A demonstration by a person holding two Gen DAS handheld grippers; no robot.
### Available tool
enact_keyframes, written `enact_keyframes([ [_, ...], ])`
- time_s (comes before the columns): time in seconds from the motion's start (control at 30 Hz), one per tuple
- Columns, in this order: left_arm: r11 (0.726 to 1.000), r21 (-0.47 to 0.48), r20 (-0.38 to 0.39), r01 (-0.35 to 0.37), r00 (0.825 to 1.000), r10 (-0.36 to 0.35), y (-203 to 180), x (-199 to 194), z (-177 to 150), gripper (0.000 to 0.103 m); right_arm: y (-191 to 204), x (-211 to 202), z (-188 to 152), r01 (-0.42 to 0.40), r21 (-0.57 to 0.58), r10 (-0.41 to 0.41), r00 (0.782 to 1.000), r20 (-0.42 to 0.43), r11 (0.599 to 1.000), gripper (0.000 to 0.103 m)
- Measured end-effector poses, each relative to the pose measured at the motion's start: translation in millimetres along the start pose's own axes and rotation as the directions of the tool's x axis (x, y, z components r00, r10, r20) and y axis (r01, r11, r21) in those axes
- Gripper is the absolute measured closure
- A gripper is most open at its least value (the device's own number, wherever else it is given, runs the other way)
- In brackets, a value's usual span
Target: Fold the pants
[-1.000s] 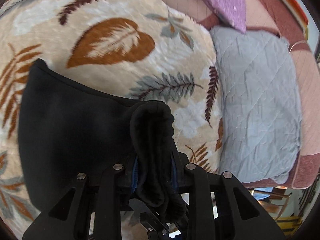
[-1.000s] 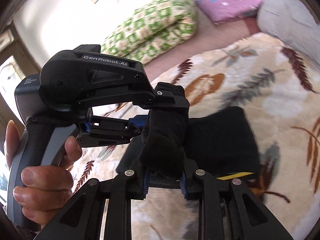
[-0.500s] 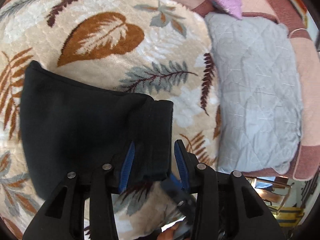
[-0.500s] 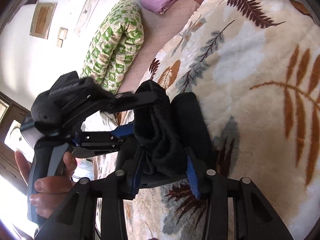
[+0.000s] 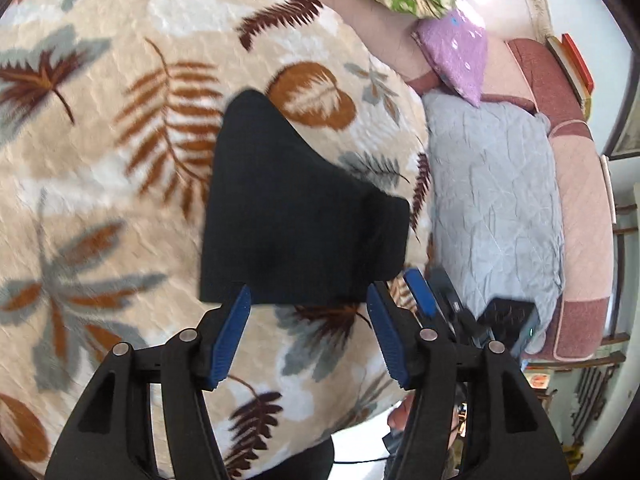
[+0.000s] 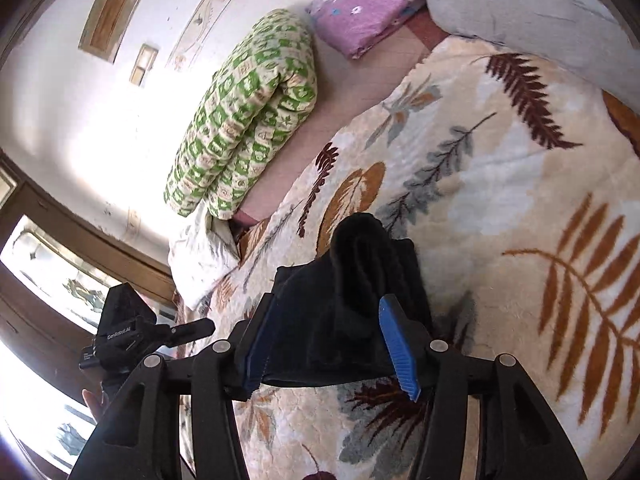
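Left wrist view: the left gripper (image 5: pixel 308 304) has its blue-padded jaws apart and opening, with nothing pressed between them; through the gap shows the near edge of the folded black pants (image 5: pixel 296 216) and bare blanket. The pants lie flat on the leaf-print blanket (image 5: pixel 120 184) as a dark folded slab, its near edge straight and crosswise to the jaws, its far left corner rising to a point. Its long axis runs away from the gripper, up the frame. The right end carries a thicker doubled fold nearest the grey quilted cover (image 5: pixel 496 208). Beyond the pants' right edge the other gripper's blue pad pokes in.

Right wrist view: the right gripper (image 6: pixel 324 340) also stands with jaws parted and opening; the pants (image 6: pixel 340 320) lie between the pads, and no pad visibly presses on them. A rumpled ridge of cloth stands up along the middle, pointing away towards a green patterned quilt (image 6: pixel 248 112). The left gripper (image 6: pixel 132 332) sits well left of the pants.
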State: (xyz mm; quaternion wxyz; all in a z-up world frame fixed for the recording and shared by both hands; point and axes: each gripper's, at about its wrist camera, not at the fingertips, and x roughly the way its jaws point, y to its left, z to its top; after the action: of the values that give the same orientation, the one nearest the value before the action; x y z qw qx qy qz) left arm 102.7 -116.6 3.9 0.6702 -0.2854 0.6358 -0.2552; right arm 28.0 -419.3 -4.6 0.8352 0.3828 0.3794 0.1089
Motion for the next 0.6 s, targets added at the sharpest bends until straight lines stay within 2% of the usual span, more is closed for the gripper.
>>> enact_keyframes([
  [0.1,0.999,-0.03,-0.002,0.02,1.0,-0.02,-10,19,-12,0.044,13,22,10,0.033,-0.053,-0.035,0.999,-0.039,0.998,0.049],
  [0.3,0.985,-0.164,-0.006,0.061,0.998,-0.063,-9,54,-21,0.044,14,47,28,0.04,-0.044,-0.044,0.995,-0.094,0.998,0.048],
  [0.4,0.969,-0.238,0.021,0.064,0.998,-0.061,-3,66,-22,0.044,12,59,37,0.057,-0.049,-0.062,0.991,-0.121,0.997,0.049],
  [0.5,0.955,-0.293,0.028,0.045,0.999,-0.038,1,76,-19,0.044,6,68,43,0.04,-0.03,-0.044,0.988,-0.149,0.999,0.049],
  [0.57,0.951,-0.307,0.029,0.023,0.999,-0.015,2,82,-15,0.046,1,72,44,0.053,-0.029,-0.057,0.985,-0.162,0.998,0.052],
  [0.6,0.948,-0.319,0.026,-0.004,1.0,0.013,3,85,-13,0.059,-1,74,44,0.06,-0.032,-0.064,0.984,-0.169,0.998,0.052],
])
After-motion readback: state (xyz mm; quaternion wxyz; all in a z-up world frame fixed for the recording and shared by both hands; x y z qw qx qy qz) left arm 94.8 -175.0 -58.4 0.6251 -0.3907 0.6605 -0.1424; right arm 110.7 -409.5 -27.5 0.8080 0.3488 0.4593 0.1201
